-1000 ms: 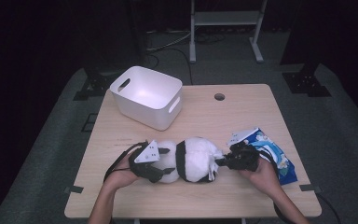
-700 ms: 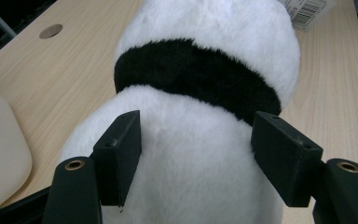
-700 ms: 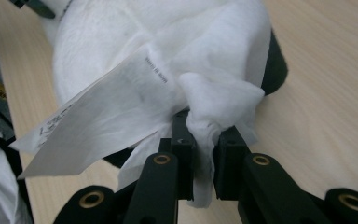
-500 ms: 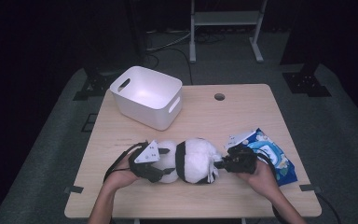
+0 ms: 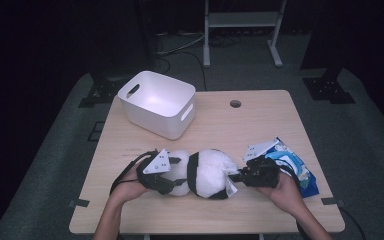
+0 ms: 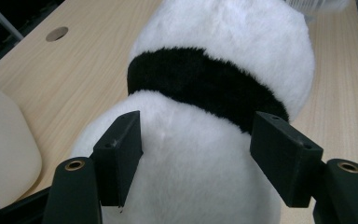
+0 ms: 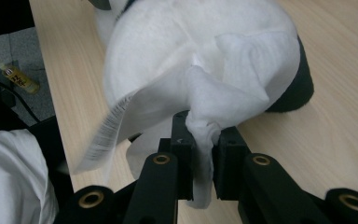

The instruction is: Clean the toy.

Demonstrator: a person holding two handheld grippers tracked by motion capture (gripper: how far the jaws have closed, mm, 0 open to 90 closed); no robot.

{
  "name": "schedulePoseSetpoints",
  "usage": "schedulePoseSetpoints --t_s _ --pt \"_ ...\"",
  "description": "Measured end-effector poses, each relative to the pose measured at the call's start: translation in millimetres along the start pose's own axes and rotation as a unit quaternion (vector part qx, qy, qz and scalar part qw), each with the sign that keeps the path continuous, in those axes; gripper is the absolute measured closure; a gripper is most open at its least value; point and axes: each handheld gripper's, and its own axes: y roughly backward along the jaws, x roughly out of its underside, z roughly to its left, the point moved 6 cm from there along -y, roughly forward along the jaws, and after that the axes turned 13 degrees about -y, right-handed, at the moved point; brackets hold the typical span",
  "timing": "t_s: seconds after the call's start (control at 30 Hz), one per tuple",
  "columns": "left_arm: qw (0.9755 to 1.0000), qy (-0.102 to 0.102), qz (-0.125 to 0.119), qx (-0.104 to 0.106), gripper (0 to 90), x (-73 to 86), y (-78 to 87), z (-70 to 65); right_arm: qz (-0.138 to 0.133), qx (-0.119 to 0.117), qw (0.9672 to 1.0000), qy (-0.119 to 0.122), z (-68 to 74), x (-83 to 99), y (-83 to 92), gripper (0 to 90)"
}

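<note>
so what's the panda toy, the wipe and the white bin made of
The panda toy looks like soft plush: dense white and black pile with fuzzy edges. The wipe, pinched in the right tool, seems thin nonwoven cloth or tissue; it crumples and drapes limply. The white bin looks like smooth moulded plastic, with rounded corners and cut-out handles.

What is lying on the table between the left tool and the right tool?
A black-and-white plush toy lies between the left tool and the right tool, which pinches a white wipe against it. The high view shows it.
</note>
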Motion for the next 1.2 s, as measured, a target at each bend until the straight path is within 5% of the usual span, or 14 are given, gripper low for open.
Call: schedulePoseSetpoints --t_s 0.23,0.63,0.93,1.2 --pt "1.0000 0.001 0.005 -0.004 32.9 2.9 2.2 2.4 -0.016 -0.013 0.9996 0.021 17.0 -15.7 6.1 79.8" --pt "0.9996 0.014 0.011 -0.023 30.3 11.9 9.2 9.9 -0.009 -0.042 0.9985 0.034 38.2 -18.0 -13.6 79.8" --pt "0.9987 0.049 0.004 -0.010 29.2 20.5 10.9 11.5 -0.004 -0.022 0.9995 0.024 23.1 -16.2 -13.9 80.8" --pt "0.9990 0.042 0.010 0.009 29.3 17.4 5.2 4.2 -0.011 0.009 0.9999 0.005 -2.4 -25.3 -15.3 80.9"
